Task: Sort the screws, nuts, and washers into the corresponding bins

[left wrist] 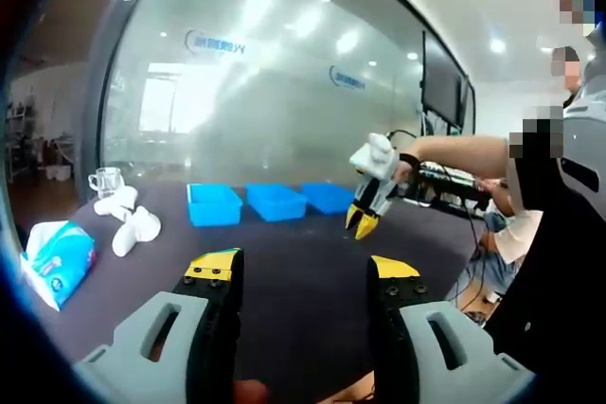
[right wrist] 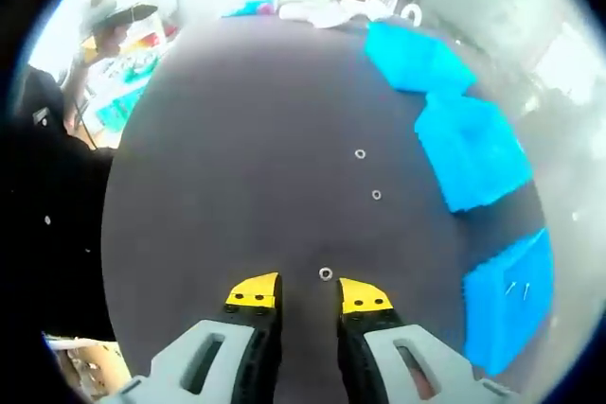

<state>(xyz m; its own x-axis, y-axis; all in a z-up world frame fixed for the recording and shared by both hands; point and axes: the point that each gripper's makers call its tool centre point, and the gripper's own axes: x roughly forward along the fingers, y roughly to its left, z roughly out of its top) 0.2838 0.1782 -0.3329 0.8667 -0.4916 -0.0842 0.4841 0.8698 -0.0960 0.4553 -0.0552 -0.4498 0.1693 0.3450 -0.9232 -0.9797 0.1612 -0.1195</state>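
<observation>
Three blue bins (left wrist: pixel 214 203), (left wrist: pixel 276 201), (left wrist: pixel 329 197) stand in a row at the far side of the dark table (left wrist: pixel 284 272). My left gripper (left wrist: pixel 303 267) is open and empty, low over the near table. A gloved hand holds my right gripper (left wrist: pixel 365 221) tips down, in front of the right bin. In the right gripper view, my right gripper (right wrist: pixel 310 292) is open, with a small ring-shaped washer or nut (right wrist: pixel 326 273) on the table just ahead of its tips. Two more small rings (right wrist: pixel 360 153), (right wrist: pixel 377 195) lie farther on. The nearest bin (right wrist: pixel 507 300) holds two screws (right wrist: pixel 516 288).
A tissue pack (left wrist: pixel 57 257), white crumpled cloths (left wrist: pixel 133 224) and a glass cup (left wrist: pixel 106 180) sit at the table's left. A glass wall (left wrist: pixel 265 73) rises behind the bins. Two other bins (right wrist: pixel 471 153), (right wrist: pixel 417 59) line the right side. A person in a hat (right wrist: pixel 114 21) sits beyond the table.
</observation>
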